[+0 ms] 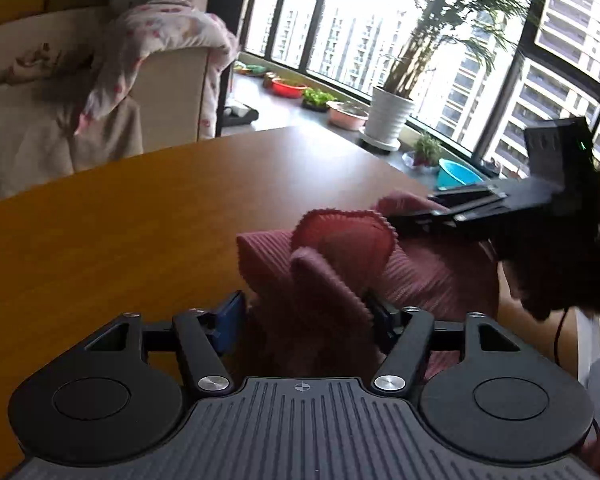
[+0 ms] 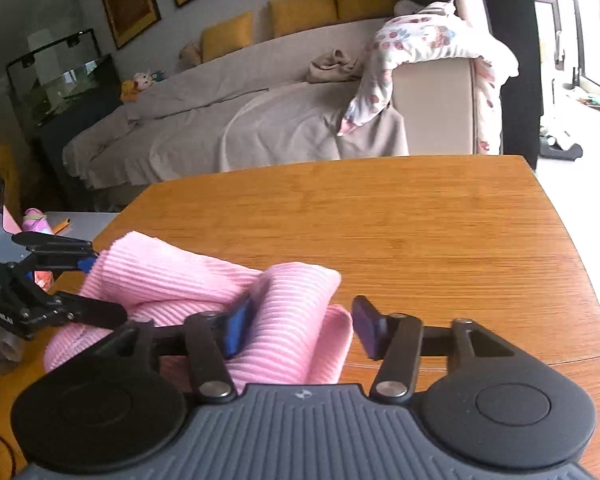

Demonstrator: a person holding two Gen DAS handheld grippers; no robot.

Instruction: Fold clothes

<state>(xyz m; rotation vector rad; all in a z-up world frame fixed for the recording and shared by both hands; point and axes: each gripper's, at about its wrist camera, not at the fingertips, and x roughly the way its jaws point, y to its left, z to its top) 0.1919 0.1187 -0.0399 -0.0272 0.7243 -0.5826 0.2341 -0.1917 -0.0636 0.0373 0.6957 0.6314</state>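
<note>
A pink ribbed garment (image 2: 204,288) lies bunched on the wooden table (image 2: 420,220). In the left wrist view it (image 1: 340,256) looks darker, with a scalloped hem fold standing up. My left gripper (image 1: 304,320) is open with the cloth bunched between its fingers. It also shows in the right wrist view (image 2: 80,284) at the cloth's left end. My right gripper (image 2: 304,328) is open, a fold of cloth lying between its blue pads. It shows in the left wrist view (image 1: 432,210) at the cloth's far right edge.
A beige sofa (image 2: 260,92) with a floral blanket (image 2: 428,48) stands behind the table. Potted plants and bowls (image 1: 384,116) line the window. A grey side surface with small items (image 2: 40,224) is at the table's left.
</note>
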